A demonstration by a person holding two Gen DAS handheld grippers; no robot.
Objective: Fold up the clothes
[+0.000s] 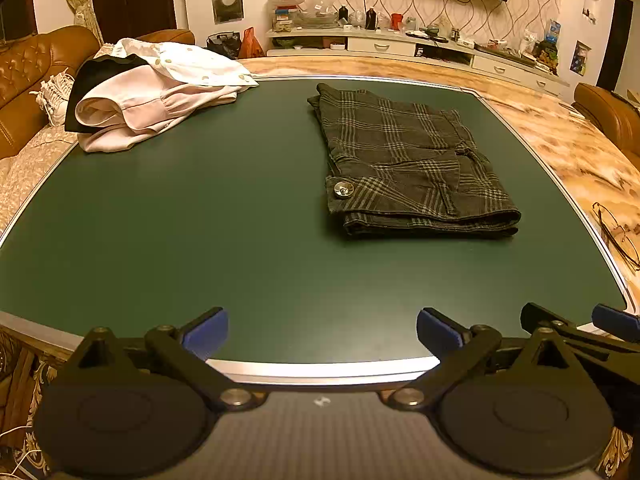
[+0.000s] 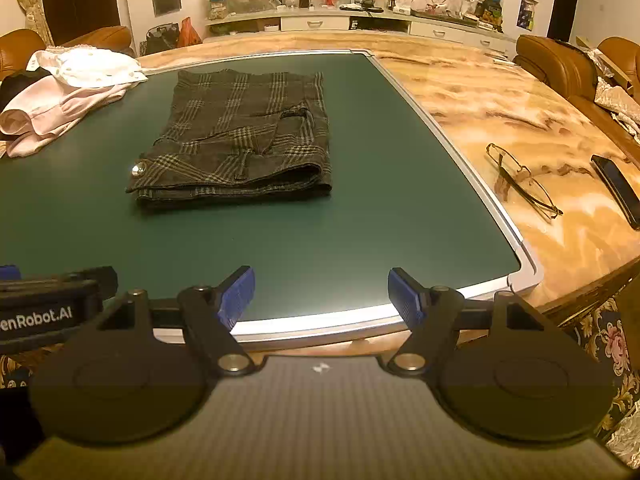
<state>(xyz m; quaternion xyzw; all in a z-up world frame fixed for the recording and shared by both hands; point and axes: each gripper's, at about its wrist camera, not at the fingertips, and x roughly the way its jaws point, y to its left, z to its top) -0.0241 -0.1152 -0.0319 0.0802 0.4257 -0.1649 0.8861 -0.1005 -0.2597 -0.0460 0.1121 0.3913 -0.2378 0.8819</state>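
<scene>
Left wrist view, read from its left side: a loose heap of pale clothes [image 1: 160, 92], pink under white with something black beneath, sits on the far left corner of the green mat [image 1: 200, 220], partly hanging over its edge. It looks like the pile waiting its turn, kept out of the working space. Right of centre lies the plaid shorts [image 1: 408, 160], folded into a flat rectangle with the button at the near left corner and the thick folded edge facing the camera; squared up like that, they seem finished and simply parked. Past the mat's right rim, on the marble table [image 1: 560, 152], a pair of glasses [image 1: 616, 236] rests clear of the cloth.

At the bottom, the left gripper [image 1: 322, 330] hovers over the near rim of the mat with its blue pads spread wide and nothing between them. Just beside it on the right, part of the other tool shows.

From the right wrist, the same order holds: heap at far left, shorts left of centre, then bare mat, glasses and a dark phone [image 2: 618, 190] on the marble. The right gripper [image 2: 322, 294] is likewise spread and empty above the mat's near edge. Both being free and well apart from any cloth, I judge the next piece must come from the heap.
</scene>
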